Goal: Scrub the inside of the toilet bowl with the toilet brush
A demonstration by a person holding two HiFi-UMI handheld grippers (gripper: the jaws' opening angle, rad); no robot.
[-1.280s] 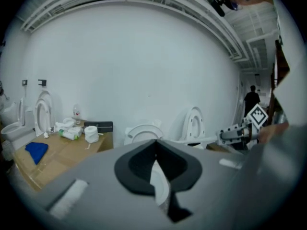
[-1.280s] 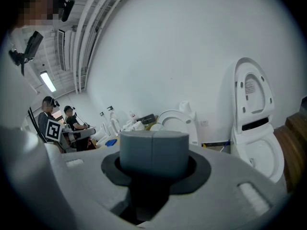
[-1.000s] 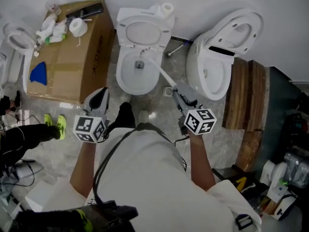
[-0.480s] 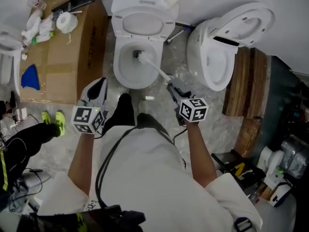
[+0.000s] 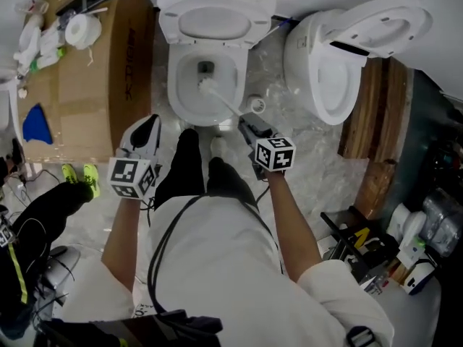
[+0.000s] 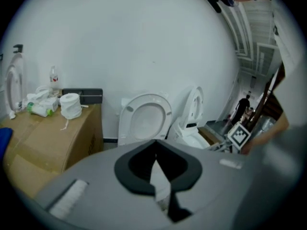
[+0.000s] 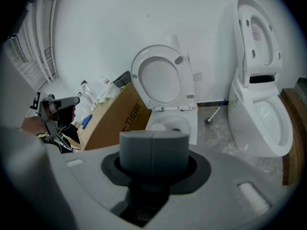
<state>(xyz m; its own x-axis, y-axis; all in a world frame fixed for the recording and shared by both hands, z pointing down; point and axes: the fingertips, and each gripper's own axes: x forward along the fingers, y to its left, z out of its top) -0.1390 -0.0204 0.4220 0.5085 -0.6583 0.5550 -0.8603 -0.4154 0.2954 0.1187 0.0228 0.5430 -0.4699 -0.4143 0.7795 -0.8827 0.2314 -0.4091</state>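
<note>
The toilet brush (image 5: 225,102) is clamped in the right gripper (image 5: 248,130), its handle slanting forward-left, head down inside the toilet bowl (image 5: 189,107). The left gripper (image 5: 147,137) is held closed, empty, alongside.

A cardboard box (image 5: 108,78) stands at the left. On it lie a toilet paper roll (image 5: 81,29), white bottles (image 5: 32,43) at the far end and a blue thing (image 5: 35,123) nearer. The right-hand toilet (image 5: 340,74) has its lid raised, with wooden boards (image 5: 377,132) just right of it.
</note>
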